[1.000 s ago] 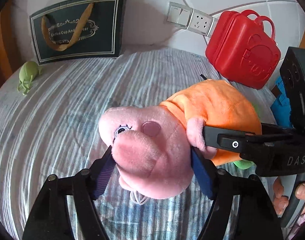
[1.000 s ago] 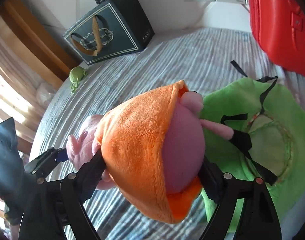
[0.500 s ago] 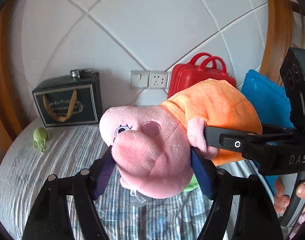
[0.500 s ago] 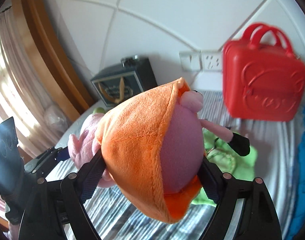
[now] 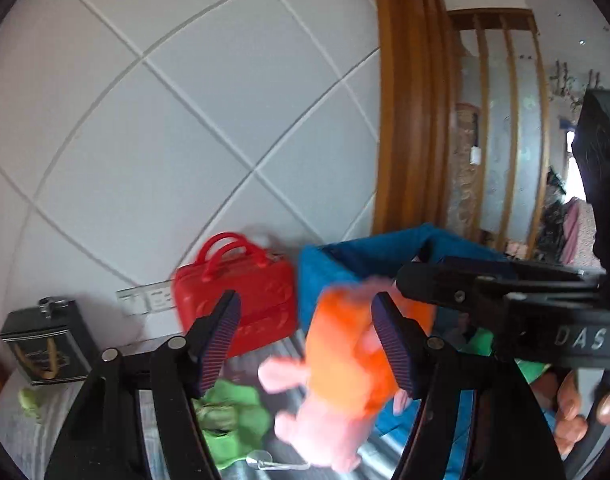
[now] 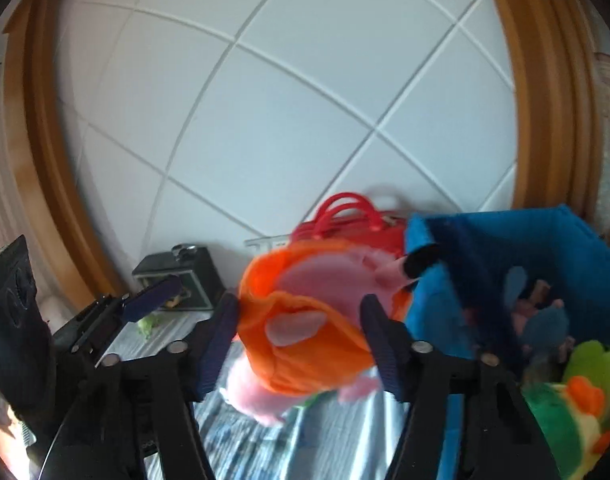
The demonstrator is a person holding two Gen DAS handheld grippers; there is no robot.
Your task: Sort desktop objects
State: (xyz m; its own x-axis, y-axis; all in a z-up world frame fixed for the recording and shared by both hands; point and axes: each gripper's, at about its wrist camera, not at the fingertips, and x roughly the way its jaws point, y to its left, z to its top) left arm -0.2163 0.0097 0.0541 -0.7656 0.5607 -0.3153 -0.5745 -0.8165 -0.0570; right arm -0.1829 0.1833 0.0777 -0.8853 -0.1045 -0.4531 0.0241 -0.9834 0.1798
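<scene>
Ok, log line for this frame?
left tool: open, holding nothing | right tool: gripping pig toy | pig toy: not yet in blue bin

Only legible txt: "DAS", pale caps on black body of right tool (image 5: pixel 505 312), left wrist view. Gold print on dark gift bag (image 5: pixel 51 354) too blurry to read.

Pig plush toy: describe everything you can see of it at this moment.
The pig plush toy is soft pink fabric in a fuzzy orange dress, with stubby pink limbs and a dark-tipped one pointing at the blue fabric bin. It is motion-blurred and its face is not visible. It hangs tilted above the striped cloth, beside the bin's near wall, pinched between the pads of the right claw. The left claw stands open before it; whether they touch is unclear.
</scene>
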